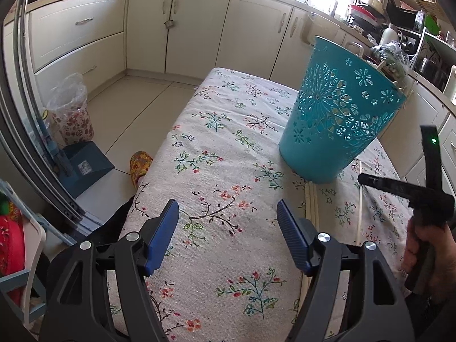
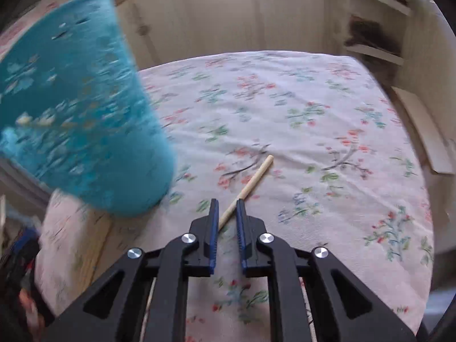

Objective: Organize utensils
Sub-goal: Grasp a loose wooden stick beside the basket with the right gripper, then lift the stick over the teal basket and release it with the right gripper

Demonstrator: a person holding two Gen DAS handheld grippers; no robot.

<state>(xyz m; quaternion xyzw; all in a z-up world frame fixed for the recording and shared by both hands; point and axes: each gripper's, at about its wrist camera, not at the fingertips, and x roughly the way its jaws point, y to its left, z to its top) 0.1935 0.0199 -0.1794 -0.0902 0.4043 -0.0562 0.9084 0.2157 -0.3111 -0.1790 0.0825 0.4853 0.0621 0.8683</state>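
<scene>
Right gripper (image 2: 228, 203) angled down, straddling chopstick (image 2: 250, 183).

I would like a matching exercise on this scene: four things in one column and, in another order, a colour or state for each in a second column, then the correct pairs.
Column 1
1. basket
2. left gripper
3. right gripper
4. tablecloth

Column 2
A. jaws nearly together around a pale wooden stick
B. floral print
C. teal, with cut-out flower patterns
D. jaws wide apart, nothing between them

Pairs: 1-C, 2-D, 3-A, 4-B
</scene>
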